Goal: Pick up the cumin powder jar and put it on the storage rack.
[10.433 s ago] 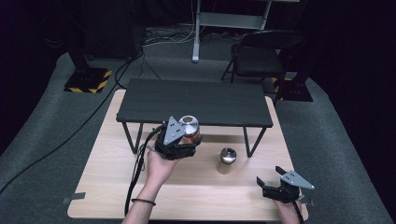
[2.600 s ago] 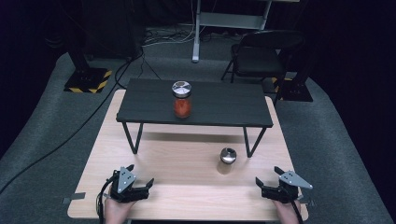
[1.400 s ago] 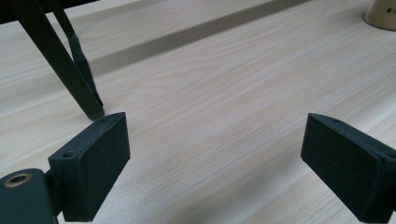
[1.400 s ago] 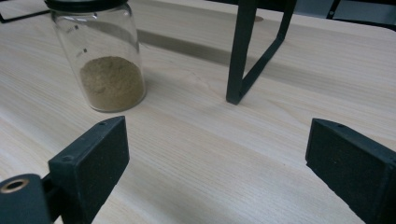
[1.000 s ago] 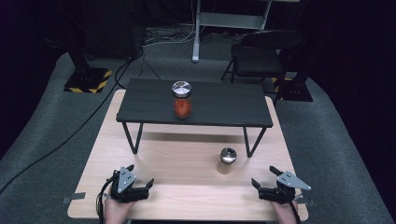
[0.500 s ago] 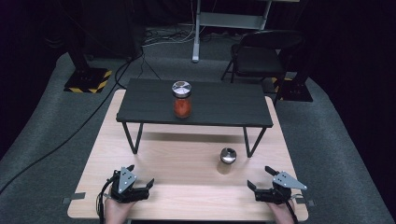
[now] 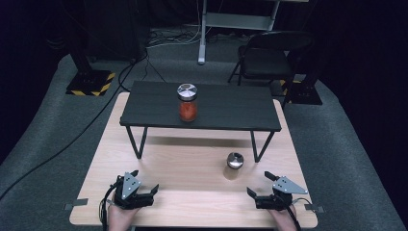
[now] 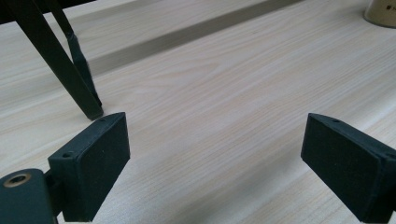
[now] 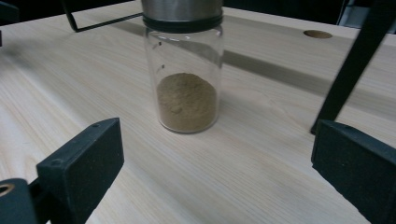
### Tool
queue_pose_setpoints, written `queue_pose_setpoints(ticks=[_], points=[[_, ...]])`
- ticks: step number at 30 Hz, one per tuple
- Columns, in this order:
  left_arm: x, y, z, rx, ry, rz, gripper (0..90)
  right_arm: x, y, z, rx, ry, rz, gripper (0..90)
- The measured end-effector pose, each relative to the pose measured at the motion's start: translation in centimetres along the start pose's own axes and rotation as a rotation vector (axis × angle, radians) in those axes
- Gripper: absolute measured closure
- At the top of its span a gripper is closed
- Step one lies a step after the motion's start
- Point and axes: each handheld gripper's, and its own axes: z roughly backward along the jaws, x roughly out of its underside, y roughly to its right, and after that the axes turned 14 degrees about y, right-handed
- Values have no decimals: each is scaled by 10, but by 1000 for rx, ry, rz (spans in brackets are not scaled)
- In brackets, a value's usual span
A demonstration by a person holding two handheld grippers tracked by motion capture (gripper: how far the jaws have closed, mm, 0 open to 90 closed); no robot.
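Note:
A small glass jar of brown powder (image 7: 234, 166) with a metal lid stands on the wooden table (image 7: 183, 154). In the right gripper view this jar (image 9: 185, 74) is straight ahead, a short way beyond the jaws. My right gripper (image 7: 258, 183) (image 9: 215, 172) is open near the front right edge; its jaws have just been opening, with nothing between them. My left gripper (image 7: 143, 179) (image 8: 215, 163) rests open at the front left over bare wood. A taller jar of orange-red contents (image 7: 187, 104) stands on the black shelf (image 7: 231, 108).
The black shelf's thin legs reach the table: one (image 8: 65, 65) is just ahead of my left jaw, another (image 9: 350, 65) to the right of the small jar. A round hole (image 9: 317, 33) sits in the tabletop. A folding chair (image 7: 269, 57) stands beyond the table.
My right gripper has edged left, toward the small jar, and its jaws stand slightly wider. The left gripper and both jars have stayed put.

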Motion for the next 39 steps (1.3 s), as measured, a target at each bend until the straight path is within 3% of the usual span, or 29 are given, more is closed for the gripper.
queue_pose_setpoints(ticks=[13, 17, 19, 22, 39], points=[[0, 0, 1, 1, 0, 1, 79, -1, -9, -20, -31, 4, 11, 2], [0, 0, 1, 1, -1, 2, 79, -2, -8, -24, -34, 5, 7, 2], [0, 0, 1, 1, -1, 3, 78, 0, -6, -27, -62, 20, 26, 1], [0, 0, 1, 1, -1, 4, 78, -2, -8, -31, -60, 13, 46, 1], [0, 0, 0, 3, -3, 8, 78, -8, -1, -56, -73, -11, 30, 29]])
